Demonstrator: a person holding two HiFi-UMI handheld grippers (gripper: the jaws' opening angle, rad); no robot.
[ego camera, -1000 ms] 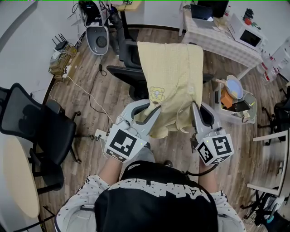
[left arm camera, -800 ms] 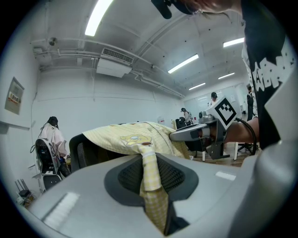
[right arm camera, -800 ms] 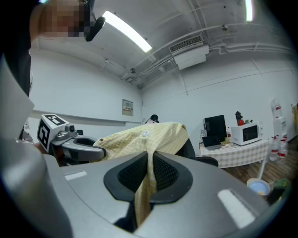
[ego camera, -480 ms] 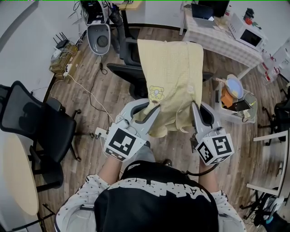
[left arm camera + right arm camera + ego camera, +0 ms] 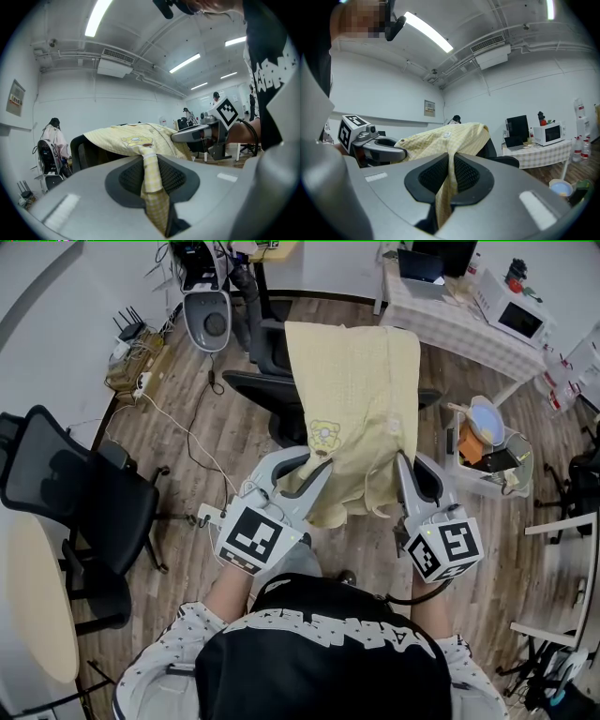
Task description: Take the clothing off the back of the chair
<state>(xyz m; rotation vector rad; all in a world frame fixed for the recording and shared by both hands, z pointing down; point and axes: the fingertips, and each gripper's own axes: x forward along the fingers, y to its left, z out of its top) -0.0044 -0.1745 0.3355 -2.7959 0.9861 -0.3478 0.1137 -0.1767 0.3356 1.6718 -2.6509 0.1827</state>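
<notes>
A pale yellow checked garment (image 5: 356, 399) with a small cartoon patch lies draped over the back of a black office chair (image 5: 267, 395) in the head view. My left gripper (image 5: 302, 468) is shut on its near left hem, and the cloth (image 5: 152, 176) runs pinched between the jaws in the left gripper view. On the near right edge my right gripper (image 5: 403, 465) is shut too, with a fold of fabric (image 5: 447, 180) squeezed between its pads. The garment stretches from both grippers up to the chair back (image 5: 490, 147).
A second black chair (image 5: 80, 498) stands to the left beside a round table edge (image 5: 37, 615). A cable (image 5: 178, 432) trails over the wooden floor. At the right sits a basket of items (image 5: 487, 451); behind it is a checked table (image 5: 455, 320) with a microwave.
</notes>
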